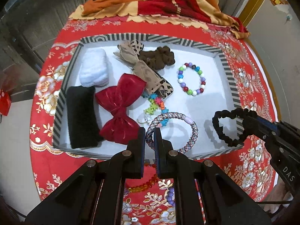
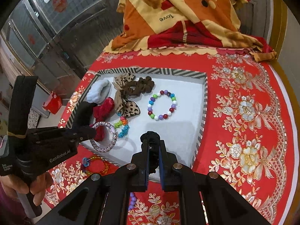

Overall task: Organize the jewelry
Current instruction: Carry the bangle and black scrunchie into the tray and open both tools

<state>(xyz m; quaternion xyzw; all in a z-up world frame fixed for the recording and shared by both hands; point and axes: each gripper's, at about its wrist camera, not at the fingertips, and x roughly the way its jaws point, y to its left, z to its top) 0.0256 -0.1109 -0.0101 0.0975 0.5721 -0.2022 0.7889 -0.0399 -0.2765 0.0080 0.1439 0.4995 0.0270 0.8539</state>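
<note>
The table [image 2: 243, 86], round and draped in a red cloth with gold flowers, carries everything; an orange and red blanket [image 2: 178, 18] is bunched at its twelve o'clock edge, out of the working area.

A shallow striped-rim tray [image 1: 227, 69] with a white floor sits in the middle as the collecting place, which is why the pieces are gathered inside it rather than scattered. Along its nine o'clock side lie the bulkier soft items: a black headband [image 1: 81, 116], a white fluffy scrunchie [image 1: 93, 69] and a shiny red bow [image 1: 120, 110]. Toward twelve o'clock a leopard-print bow [image 1: 150, 75] overlaps a brown scrunchie [image 1: 161, 56]. A multicoloured bead bracelet [image 1: 191, 78] lies alone toward two o'clock, and a small bright-coloured hair tie [image 1: 155, 103] lies in the centre.

The left tongs [image 1: 149, 136] are clamped on a silver braided hair tie [image 1: 172, 131], held over the tray's six o'clock part, apparently to be set down inside. The right tongs [image 2: 154, 146] are clamped on a black scrunchie [image 1: 226, 129], which hangs over the tray's four o'clock corner, likewise poised for dropping in.

Still outside, at six o'clock on the cloth, lie an orange bead bracelet [image 2: 102, 166] and some purple beads [image 1: 169, 195], probably next to be collected.
</note>
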